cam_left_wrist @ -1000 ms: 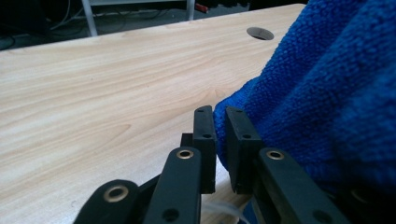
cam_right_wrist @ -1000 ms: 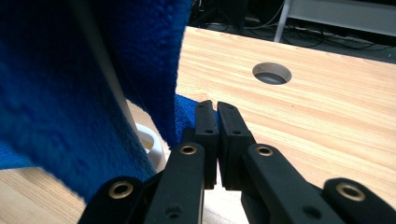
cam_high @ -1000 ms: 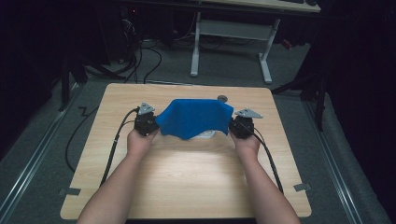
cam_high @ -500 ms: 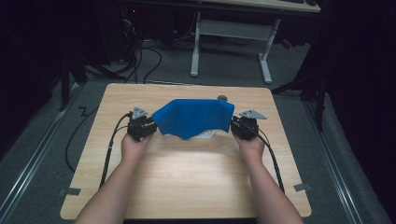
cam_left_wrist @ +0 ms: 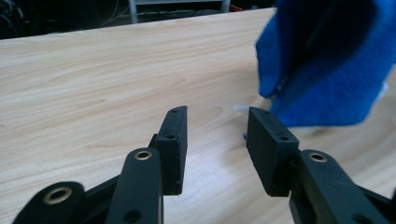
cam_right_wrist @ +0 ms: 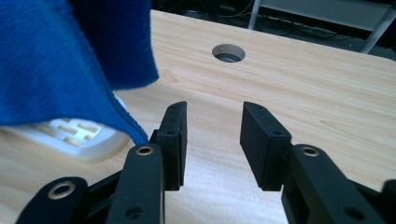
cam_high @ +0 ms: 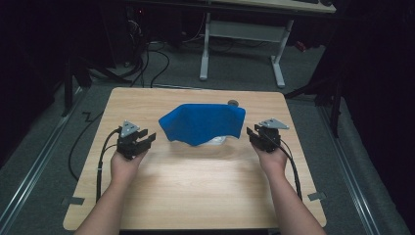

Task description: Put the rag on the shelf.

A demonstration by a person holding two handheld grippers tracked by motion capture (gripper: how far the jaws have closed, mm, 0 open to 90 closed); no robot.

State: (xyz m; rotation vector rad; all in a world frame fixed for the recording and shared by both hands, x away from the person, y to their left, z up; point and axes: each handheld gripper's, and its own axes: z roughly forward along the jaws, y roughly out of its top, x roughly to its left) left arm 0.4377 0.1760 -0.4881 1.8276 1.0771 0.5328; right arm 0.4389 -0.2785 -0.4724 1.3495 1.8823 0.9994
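High view: a second ago both claws sat against the ends of the blue cloth (cam_high: 203, 123); now the left gripper (cam_high: 145, 140) and right gripper (cam_high: 253, 135) have drawn outward, their jaws having just been opening, parted with nothing between them. The cloth lies between the two claws, apart from each, draped over a white perforated object (cam_right_wrist: 77, 133) on the wooden table (cam_high: 195, 186). In the right gripper view the cloth's corner hangs just beside one jaw, and farther off is a round hole (cam_right_wrist: 228, 52) in the tabletop.
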